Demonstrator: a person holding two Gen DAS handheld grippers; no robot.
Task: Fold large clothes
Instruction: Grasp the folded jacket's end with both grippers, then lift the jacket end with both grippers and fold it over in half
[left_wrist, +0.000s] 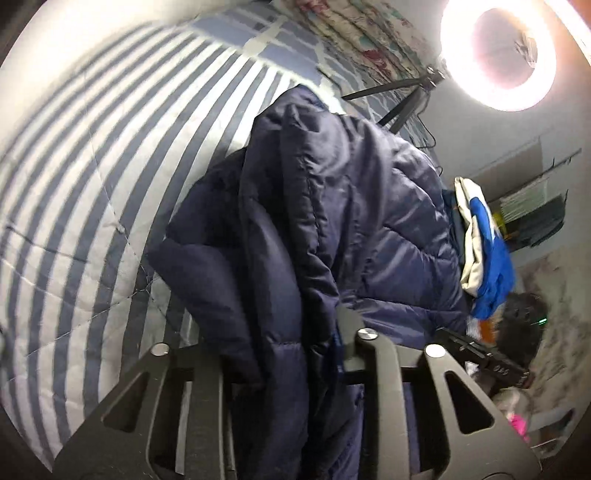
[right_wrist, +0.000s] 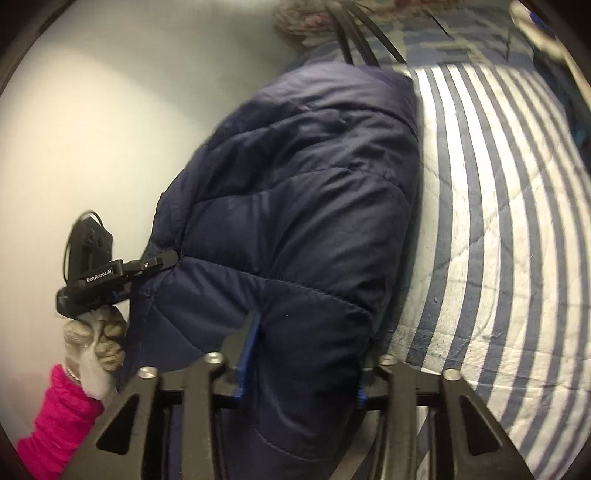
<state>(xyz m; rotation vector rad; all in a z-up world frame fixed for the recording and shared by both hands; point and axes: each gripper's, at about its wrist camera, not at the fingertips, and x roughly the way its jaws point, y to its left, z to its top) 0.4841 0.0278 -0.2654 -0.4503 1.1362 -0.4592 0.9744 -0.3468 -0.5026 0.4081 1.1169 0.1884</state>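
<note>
Between both grippers, jacket hangs lengthwise

Glossy quilted jacket (matt striped cotton bedspread)

The only writing I can make out is "GenRobot.AI", in small white letters on the black body of the left tool, seen from the right wrist camera. In the left wrist view there are a few pale characters on the black body of the right tool, but they are too blurred and small to read with any certainty. Nothing else carries legible text, numbers or signs.
</note>
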